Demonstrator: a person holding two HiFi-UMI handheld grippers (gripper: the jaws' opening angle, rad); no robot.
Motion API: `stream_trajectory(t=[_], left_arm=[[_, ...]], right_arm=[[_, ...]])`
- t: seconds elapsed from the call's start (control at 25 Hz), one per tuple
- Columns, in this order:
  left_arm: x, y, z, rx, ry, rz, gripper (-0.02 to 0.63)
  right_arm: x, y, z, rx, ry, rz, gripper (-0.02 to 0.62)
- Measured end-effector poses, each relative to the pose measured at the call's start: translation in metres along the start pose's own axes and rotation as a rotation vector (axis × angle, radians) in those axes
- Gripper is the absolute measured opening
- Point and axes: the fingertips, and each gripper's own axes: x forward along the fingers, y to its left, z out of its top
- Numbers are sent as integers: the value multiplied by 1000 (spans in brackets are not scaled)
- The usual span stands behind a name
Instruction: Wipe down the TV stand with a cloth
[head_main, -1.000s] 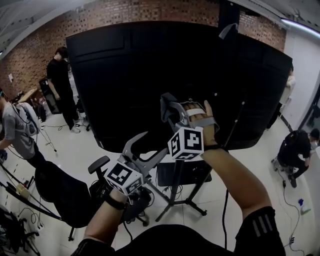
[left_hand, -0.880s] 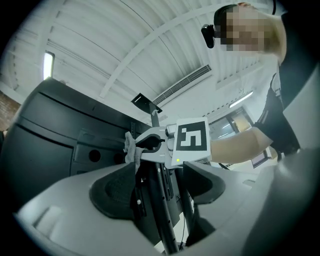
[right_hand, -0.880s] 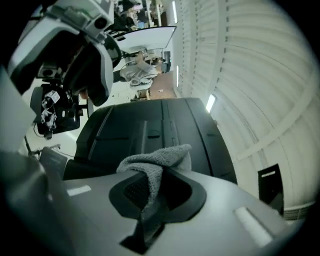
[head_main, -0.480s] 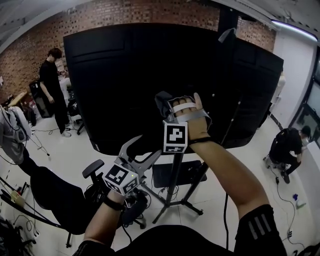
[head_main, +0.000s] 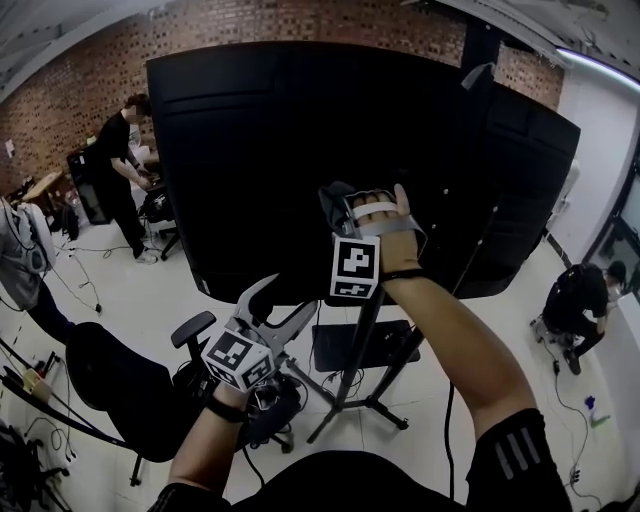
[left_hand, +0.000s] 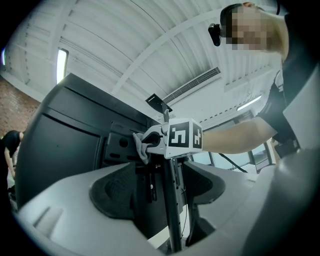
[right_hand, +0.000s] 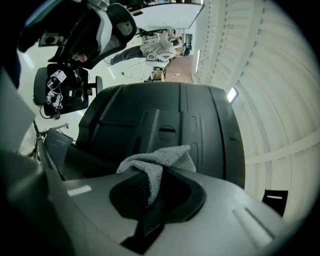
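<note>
The big black TV (head_main: 300, 150) shows its back and stands on a black pole (head_main: 355, 335) with tripod legs (head_main: 372, 405). My right gripper (head_main: 338, 208) is raised at the mount area, shut on a grey cloth (right_hand: 159, 159) that presses against the TV's back panel (right_hand: 165, 112). From the left gripper view the cloth (left_hand: 141, 150) bulges out of the right gripper at the bracket. My left gripper (head_main: 285, 298) hangs lower and to the left, open, with nothing in it. The stand pole (left_hand: 172, 210) shows beyond its jaws.
A black office chair (head_main: 120, 390) stands at the lower left, close to my left arm. A black shelf (head_main: 345, 345) sits on the stand, with cables on the floor around it. One person (head_main: 125, 165) stands at the back left, another (head_main: 578, 310) crouches at the right.
My right gripper with the cloth has shifted slightly up and left on the TV's back. The left gripper has hardly moved. The person at the back left has changed place.
</note>
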Motion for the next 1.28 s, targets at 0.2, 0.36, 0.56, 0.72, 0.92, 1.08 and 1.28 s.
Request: stream_trajectory(t=[0.2, 0.36, 0.56, 0.72, 0.92, 1.08, 1.28], left_arm=[[-8, 4, 1, -9, 10, 17, 324], [-5, 7, -3, -4, 6, 7, 324], [-7, 10, -1, -1, 5, 10, 324], [-8, 9, 0, -3, 12, 11, 324], [-13, 13, 1, 7, 1, 19, 324], [-22, 18, 7, 13, 4, 47, 322], [-37, 28, 11, 24, 18, 97, 323]], right_arm=[[-1, 0, 2, -2, -22, -48, 31], [-3, -1, 3, 12, -45, -73, 31], [-9, -3, 16, 40, -97, -98, 32], [-13, -2, 35, 34, -152, -105, 32], [-7, -5, 72, 46, -212, -99, 32], [-5, -9, 94, 29, -245, -106, 32], [1, -7, 112, 7, -278, -114, 32]])
